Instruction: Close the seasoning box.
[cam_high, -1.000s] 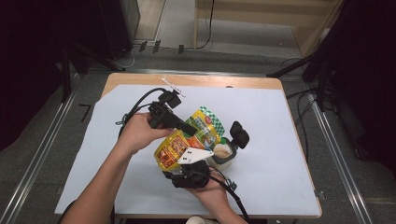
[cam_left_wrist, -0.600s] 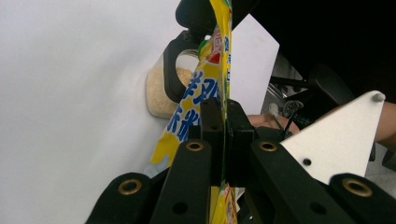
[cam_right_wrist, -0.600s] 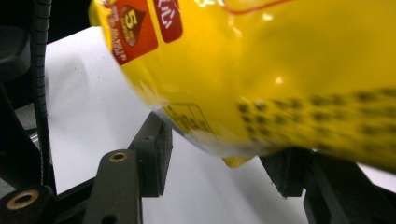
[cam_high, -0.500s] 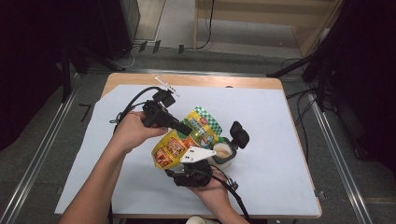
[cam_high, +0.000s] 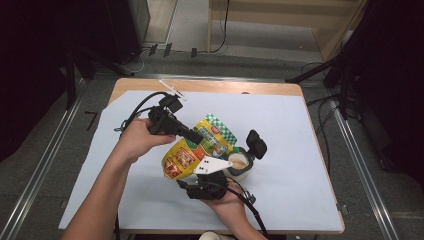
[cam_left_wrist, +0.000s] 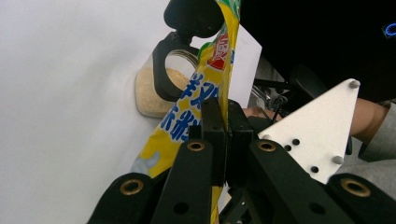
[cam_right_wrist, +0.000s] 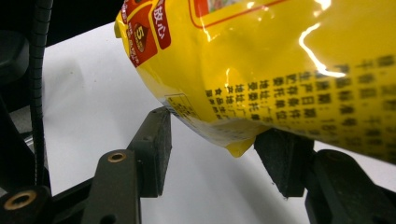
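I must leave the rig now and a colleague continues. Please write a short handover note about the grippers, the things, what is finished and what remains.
Left gripper: jaws shut on the yellow bag, gripping its flat edge and holding it tilted above the jar.
Right gripper: jaws apart around the bag's lower corner; the pads look to be touching or nearly touching it, so grip uncertain.
Jar: stands on the white sheet, black lid flipped open, part filled with pale granules.
Done: some filling already in the jar.
Left: probably finish pouring, put the bag down, close the lid.
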